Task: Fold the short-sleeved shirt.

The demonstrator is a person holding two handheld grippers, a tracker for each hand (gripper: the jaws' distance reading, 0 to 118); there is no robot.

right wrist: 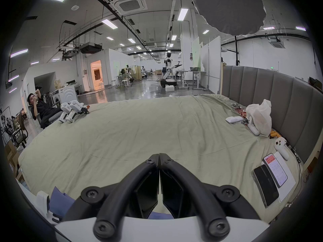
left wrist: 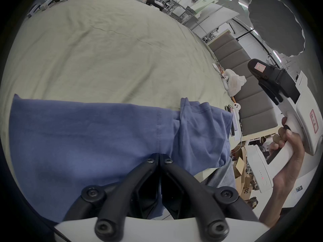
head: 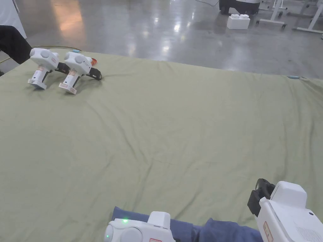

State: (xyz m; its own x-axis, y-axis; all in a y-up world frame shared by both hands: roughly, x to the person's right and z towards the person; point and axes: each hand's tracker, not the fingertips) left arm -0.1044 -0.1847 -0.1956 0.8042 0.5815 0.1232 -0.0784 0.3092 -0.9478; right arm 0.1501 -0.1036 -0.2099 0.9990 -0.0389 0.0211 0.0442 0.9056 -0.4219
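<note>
One blue shirt (left wrist: 90, 141) here, lying at the near edge of the green bed sheet (head: 176, 126), its long axis running side to side along that edge, with one short sleeve (left wrist: 201, 132) bunched up at its right end; which end the collar faces I cannot tell; two grippers in hand, and two spare grippers (head: 63, 71) parked side by side at the far left corner of the sheet; the left gripper (left wrist: 159, 158) sits low over the shirt, jaws closed together, tips at the cloth near a vertical seam, though whether any cloth is pinched between them I cannot tell; the right gripper (right wrist: 159, 155) is held up off the sheet, clear of the shirt, jaws clenched on nothing, and a bare hand (left wrist: 286, 146) grips its handle in the left gripper view; over on the right by the grey padded headboard (right wrist: 279, 95), one white plastic bag (right wrist: 260, 118), one white controller (right wrist: 280, 148), two phones (right wrist: 270, 179) lying on a sheet of paper, all well apart from the shirt; the wide middle of the sheet lies wrinkled; one person (right wrist: 40, 109) leans back in a chair beyond the far left corner; one white block (head: 238, 21) stands on the shiny floor beyond.
</note>
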